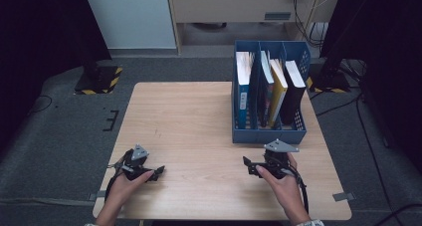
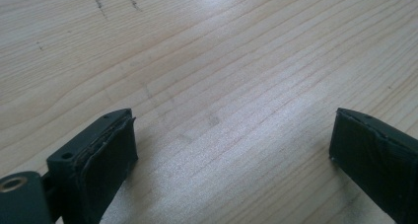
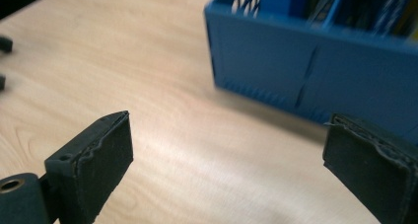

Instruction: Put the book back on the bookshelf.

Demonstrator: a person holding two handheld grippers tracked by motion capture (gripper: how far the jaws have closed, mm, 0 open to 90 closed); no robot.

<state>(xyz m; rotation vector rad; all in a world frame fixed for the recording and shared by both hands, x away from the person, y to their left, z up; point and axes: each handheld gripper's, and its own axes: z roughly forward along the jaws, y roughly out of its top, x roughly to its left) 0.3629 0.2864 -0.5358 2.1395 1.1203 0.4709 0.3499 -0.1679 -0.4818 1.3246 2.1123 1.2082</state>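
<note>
A blue file rack (image 1: 268, 135) stands on the right back part of a light wooden table (image 1: 189, 121). Several books stand upright in it, among them a blue one (image 1: 243, 89), a yellow one (image 1: 278, 91) and a black one (image 1: 294, 89). My left gripper (image 1: 155, 173) rests low at the front left, held by a hand, jaws pointing right. In the left gripper view it (image 2: 234, 125) is open over bare wood. My right gripper (image 1: 249, 166) sits just in front of the rack, jaws pointing left. It (image 3: 226, 123) is open and holds nothing, with the rack's front wall (image 3: 276, 66) close ahead.
Bare tabletop (image 2: 207, 61) lies between the two grippers. Grey floor surrounds the table, with a yellow-and-black striped stand base (image 1: 99, 79) at the back left and cables (image 1: 368, 131) on the right. The other gripper's jaw tips (image 3: 4, 44) show at the far left of the right gripper view.
</note>
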